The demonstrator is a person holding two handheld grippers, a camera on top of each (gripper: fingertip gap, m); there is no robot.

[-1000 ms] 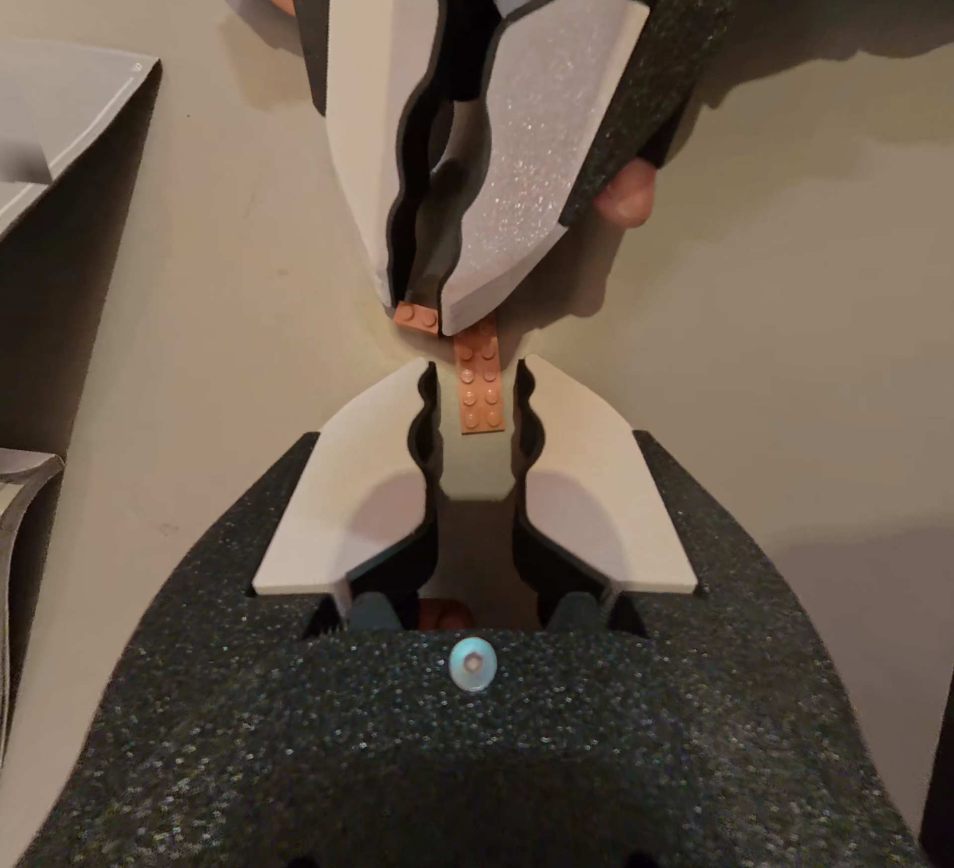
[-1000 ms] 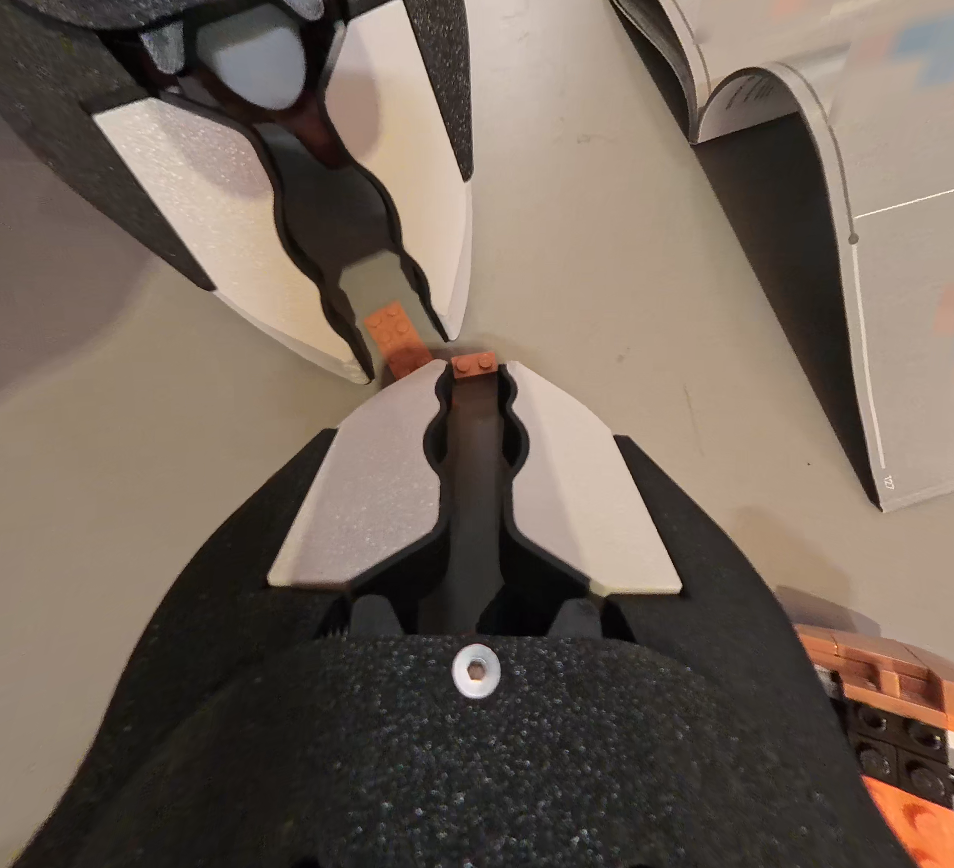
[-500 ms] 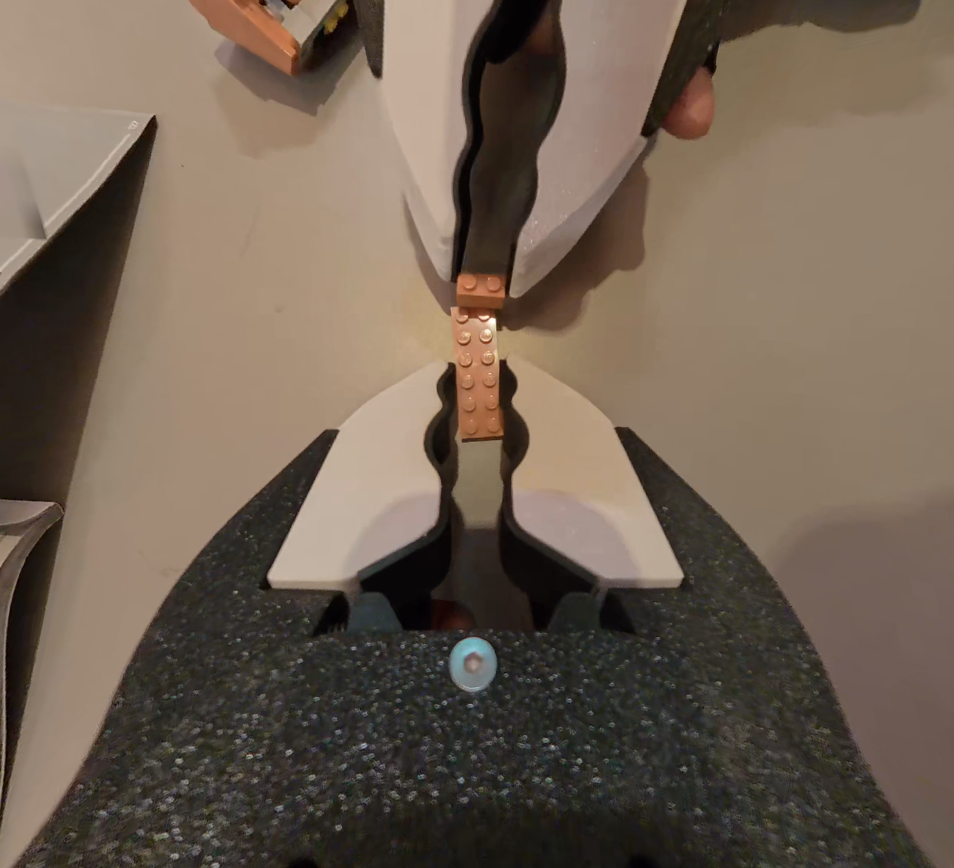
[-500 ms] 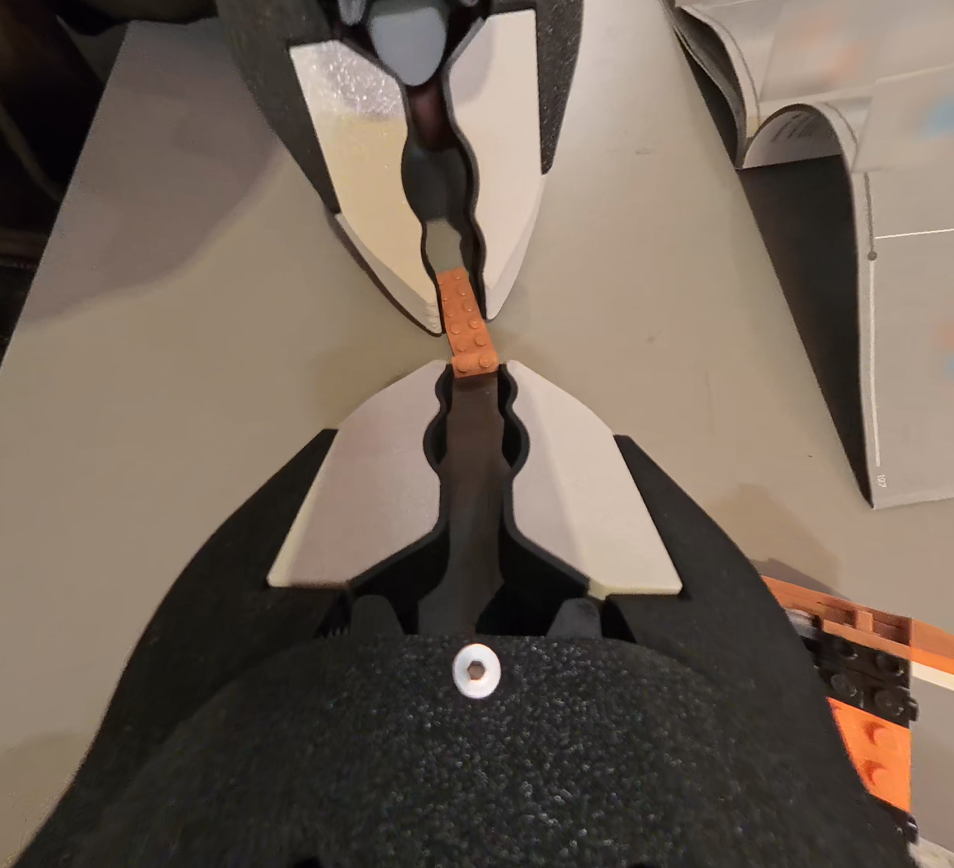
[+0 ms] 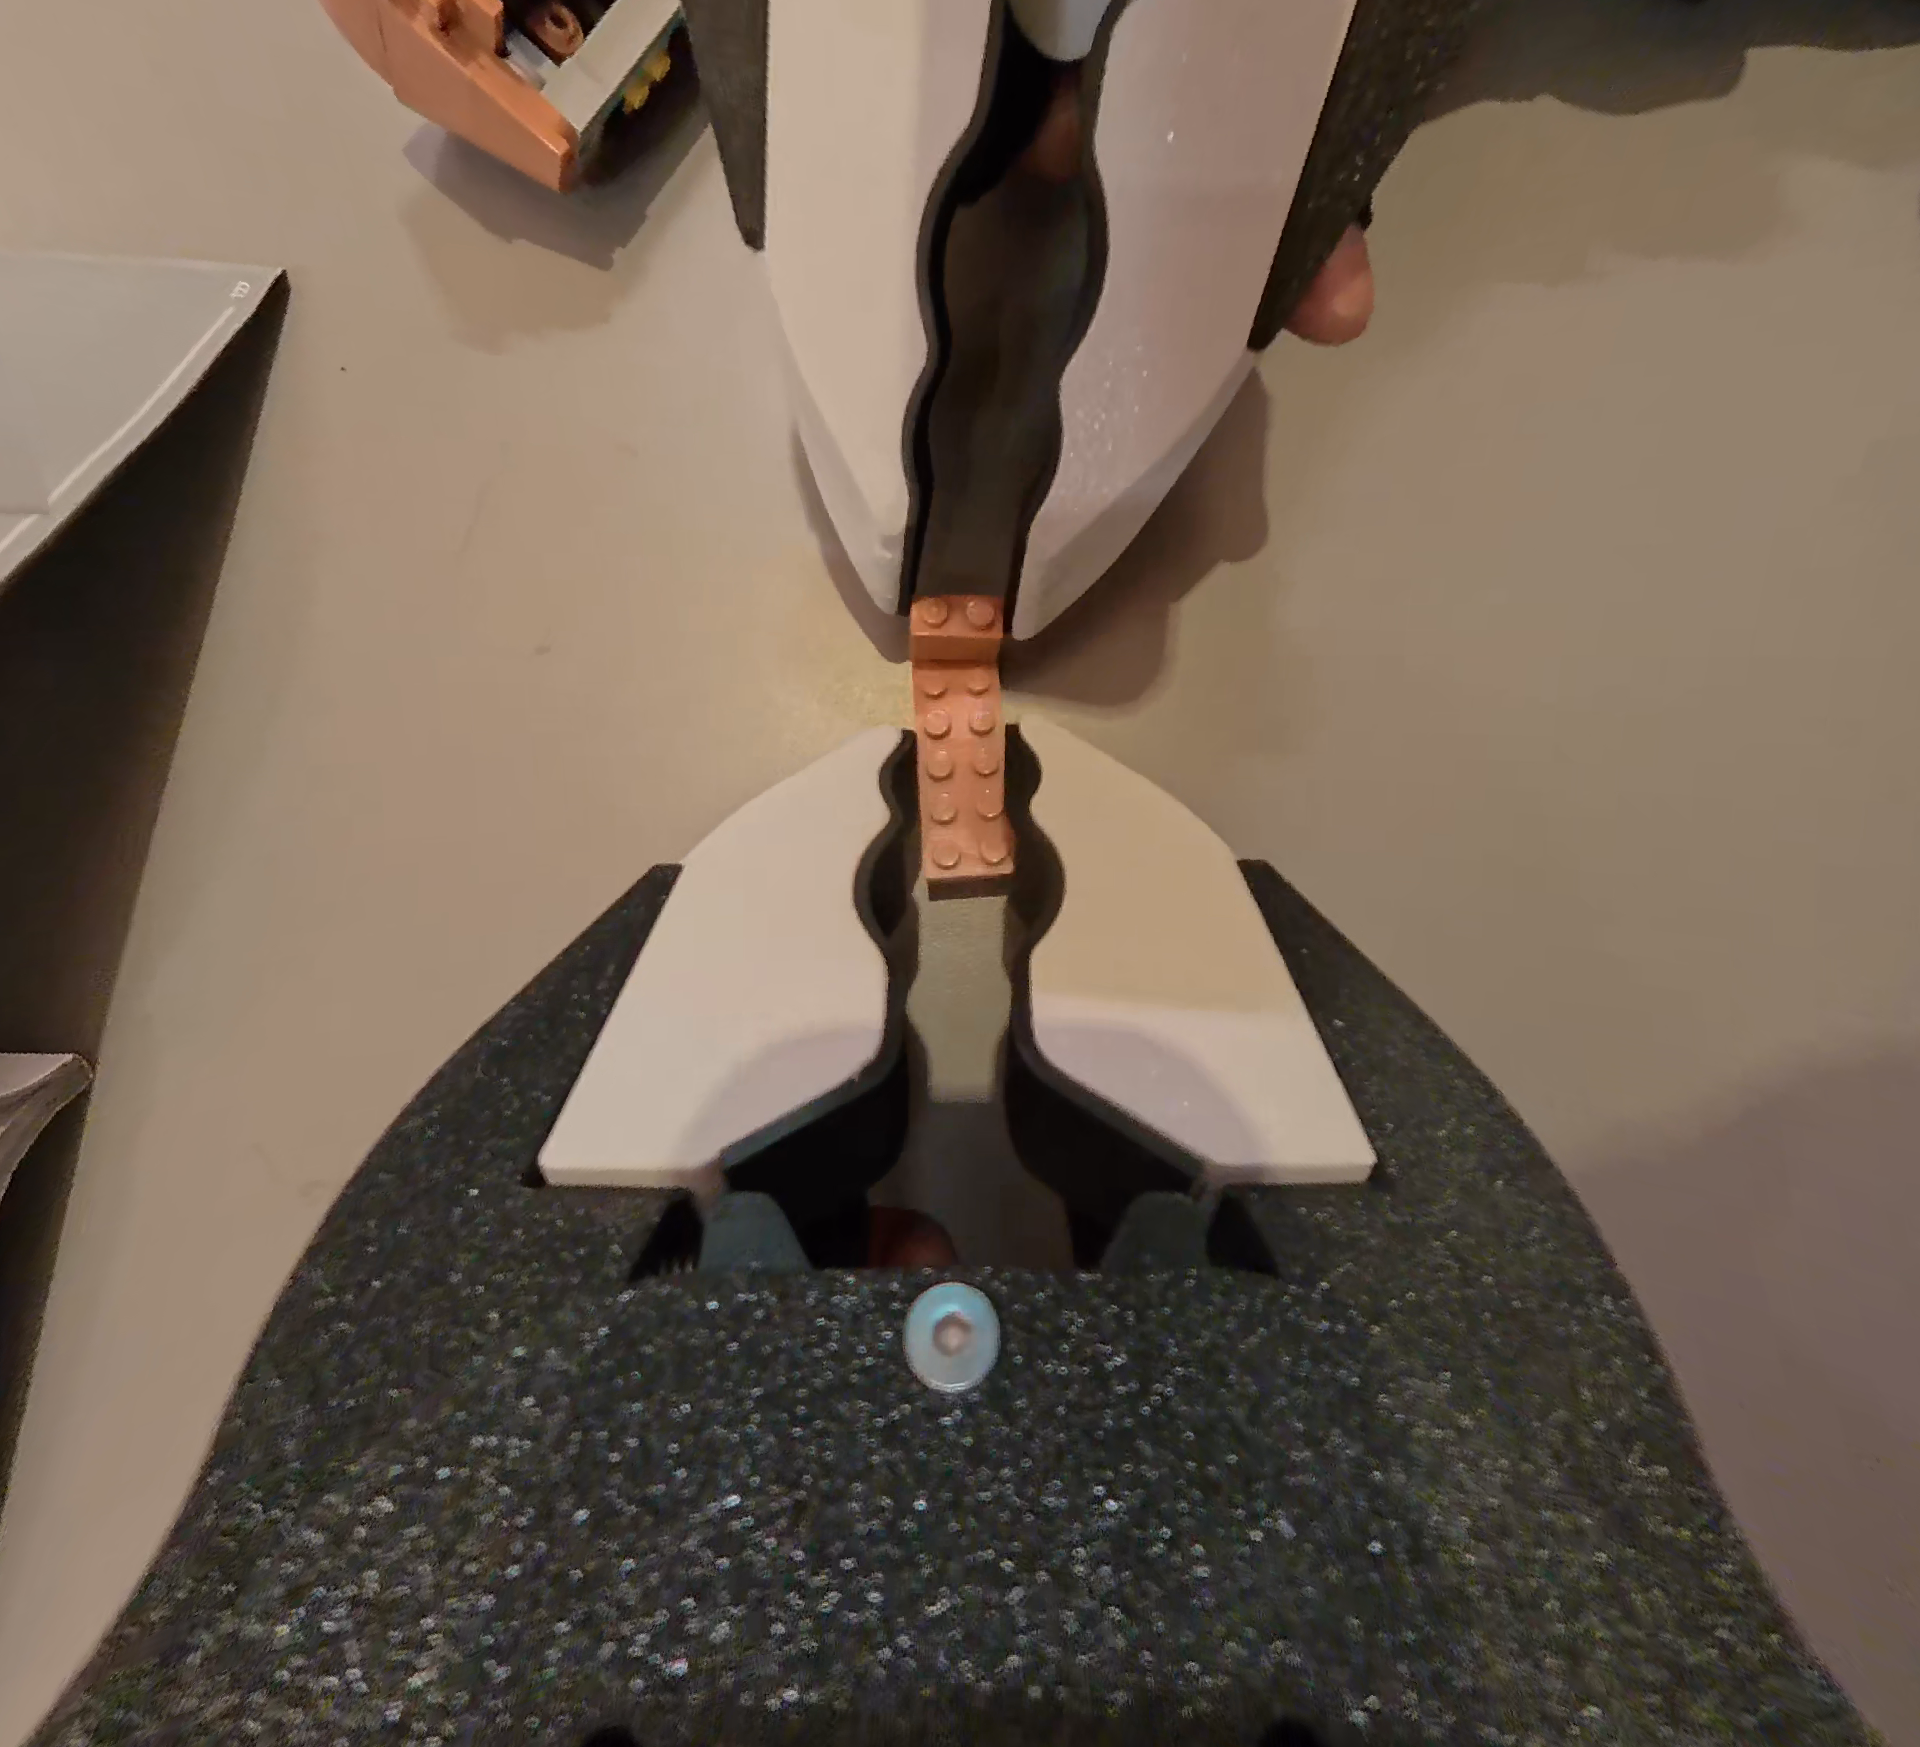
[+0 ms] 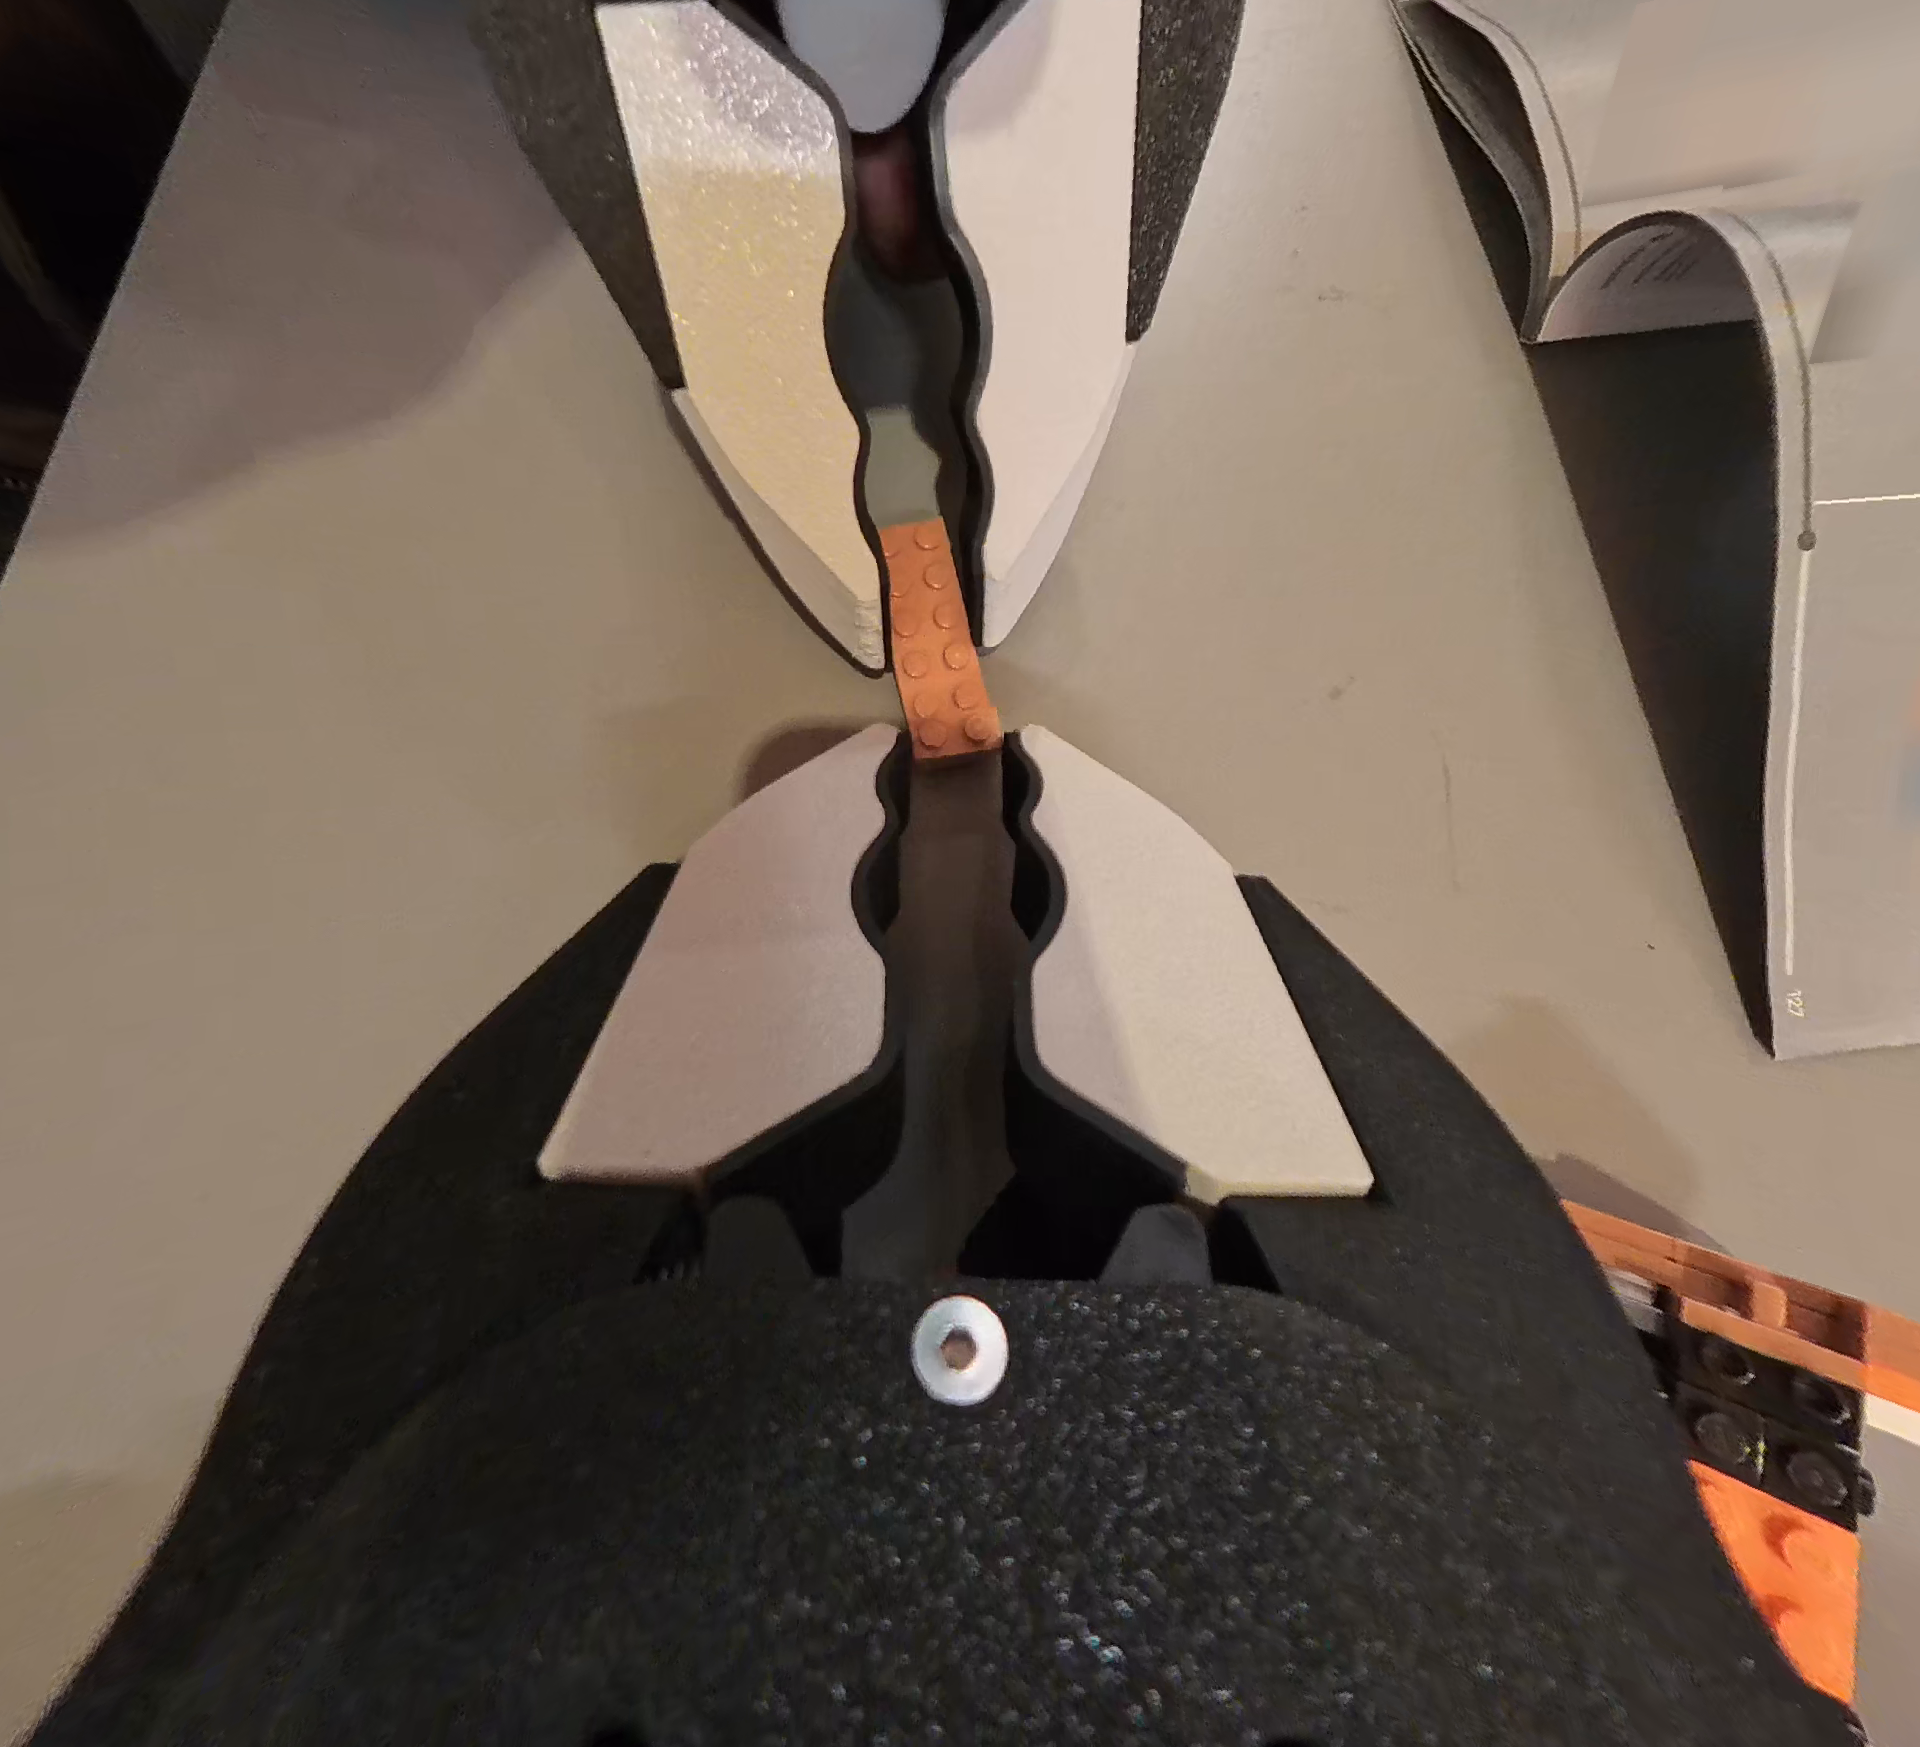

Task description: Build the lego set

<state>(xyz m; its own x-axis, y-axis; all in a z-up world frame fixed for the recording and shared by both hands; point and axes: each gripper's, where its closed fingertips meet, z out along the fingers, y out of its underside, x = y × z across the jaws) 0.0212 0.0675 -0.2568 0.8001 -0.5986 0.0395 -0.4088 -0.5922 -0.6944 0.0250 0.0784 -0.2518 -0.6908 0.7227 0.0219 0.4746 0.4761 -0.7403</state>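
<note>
Left wrist view: left gripper (image 5: 961,741) pinches the long plate (image 5: 963,788); right gripper (image 5: 958,622), pinching the small plate (image 5: 957,629), has now aligned it end-on, ready for joining.

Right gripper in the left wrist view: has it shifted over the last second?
Yes. The right gripper swung from angled to straight opposite, uncovering the partly built orange-and-black lego model.
</note>
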